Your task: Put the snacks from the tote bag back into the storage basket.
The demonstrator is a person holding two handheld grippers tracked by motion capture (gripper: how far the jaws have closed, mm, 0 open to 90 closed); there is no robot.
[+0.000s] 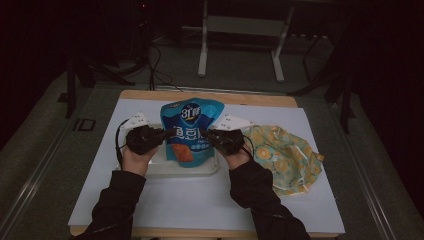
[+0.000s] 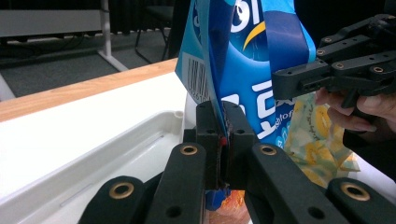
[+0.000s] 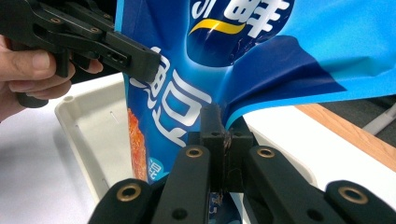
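**Blue snack bag held up by both side edges over tray**

The blue snack bag (image 1: pixel 189 131) stands upright over the white tray (image 1: pixel 165 169), mid worktop (image 1: pixel 210 200). Left gripper (image 2: pixel 223 121) has its fingers (image 2: pixel 208 140) clamped on the bag's left edge; right gripper (image 3: pixel 223 128) fingers are clamped on the right edge, w/ film creased at the pinch.

Risks, as judged: both grips catch only thin film at the seams, so a pull apart could let an edge slip, or tear it. If one side lets go, the bag swings and may drop outside the tray.

Hard to tell: bag's bottom is cut off behind the linkages, so whether it touches the tray is unclear. Dim light; the yellow-patterned cloth bag (image 1: pixel 285 157) to the right shows no contents.
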